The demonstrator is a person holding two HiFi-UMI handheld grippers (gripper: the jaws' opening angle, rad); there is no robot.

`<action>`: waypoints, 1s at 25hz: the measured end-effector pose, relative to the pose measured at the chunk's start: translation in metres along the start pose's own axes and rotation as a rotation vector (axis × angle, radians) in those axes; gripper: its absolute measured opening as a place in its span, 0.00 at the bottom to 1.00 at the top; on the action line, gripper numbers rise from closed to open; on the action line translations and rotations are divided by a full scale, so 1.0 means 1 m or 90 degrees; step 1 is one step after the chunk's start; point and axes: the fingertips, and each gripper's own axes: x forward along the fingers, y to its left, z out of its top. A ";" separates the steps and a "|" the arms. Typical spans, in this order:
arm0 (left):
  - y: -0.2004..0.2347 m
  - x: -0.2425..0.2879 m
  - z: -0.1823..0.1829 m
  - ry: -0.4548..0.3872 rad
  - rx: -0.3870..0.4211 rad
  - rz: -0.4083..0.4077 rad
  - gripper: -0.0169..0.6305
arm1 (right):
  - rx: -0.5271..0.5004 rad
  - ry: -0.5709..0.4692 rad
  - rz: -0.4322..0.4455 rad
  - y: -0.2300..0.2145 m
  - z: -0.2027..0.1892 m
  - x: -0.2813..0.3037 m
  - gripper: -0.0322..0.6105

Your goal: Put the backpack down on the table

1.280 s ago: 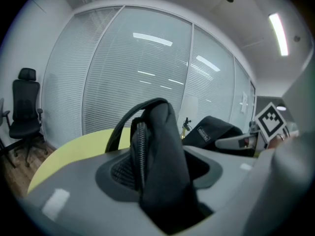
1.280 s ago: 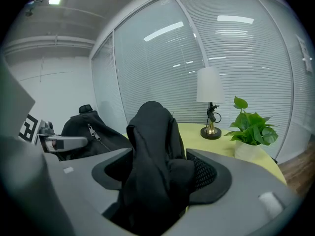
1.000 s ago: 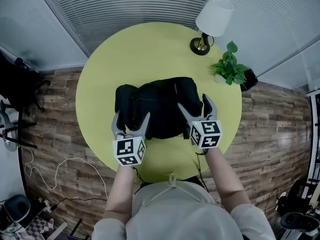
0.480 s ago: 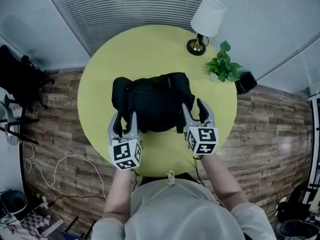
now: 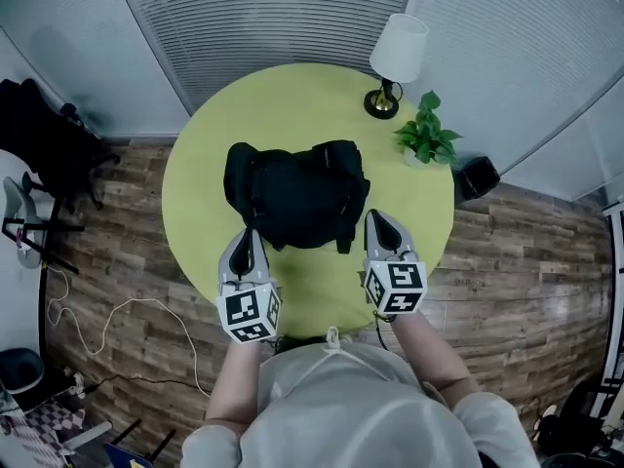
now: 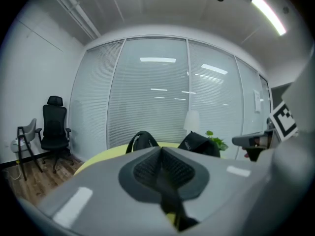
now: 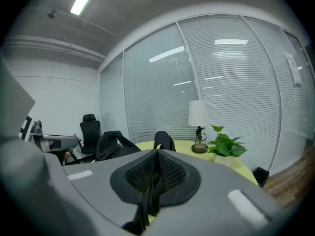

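Note:
The black backpack (image 5: 297,193) lies flat on the round yellow-green table (image 5: 292,96), a little nearer the person than the middle. Both grippers hang over the table's near edge, short of the bag and apart from it. My left gripper (image 5: 246,237) is shut with nothing between its jaws, and so is my right gripper (image 5: 375,220). In the left gripper view the joined jaws (image 6: 160,154) point at the backpack (image 6: 142,140) beyond them. Past the closed jaws (image 7: 156,154) of the right gripper view I see the backpack (image 7: 110,144) too.
A white-shaded lamp (image 5: 400,52) and a potted plant (image 5: 424,139) stand at the table's far right edge. A black bin (image 5: 478,176) sits on the wood floor to the right. A black office chair (image 5: 39,144) and a loose cable (image 5: 107,325) are at the left.
Both grippers let go of the backpack, drew back toward the person and rose, and their jaws went from wide open to shut. The backpack stays on the table.

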 end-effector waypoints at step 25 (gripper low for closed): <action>-0.038 -0.026 0.011 0.008 -0.003 -0.057 0.04 | -0.045 0.014 0.038 0.016 0.000 -0.032 0.05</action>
